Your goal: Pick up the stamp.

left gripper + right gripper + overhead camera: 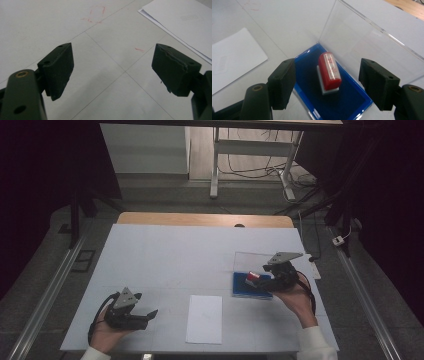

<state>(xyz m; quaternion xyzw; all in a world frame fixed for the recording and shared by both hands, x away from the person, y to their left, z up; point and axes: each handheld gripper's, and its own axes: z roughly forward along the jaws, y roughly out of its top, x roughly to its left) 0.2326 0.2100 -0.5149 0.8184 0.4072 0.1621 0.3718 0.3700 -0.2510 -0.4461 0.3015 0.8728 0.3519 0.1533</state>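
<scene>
Stamp [329, 72] looks light, rigid, slick plastic; your right gripper [332, 82] straddles it, jaws spread — pinch its long red sides; left gripper [112, 70] spread too, empty

From my high view, the right gripper [265, 279] covers part of the red stamp [251, 277] and blue pad [245, 289]. The stamp's lettering [330, 65] is too blurred to read. The paper sheet [185, 22] runs past the frame's edge.
</scene>
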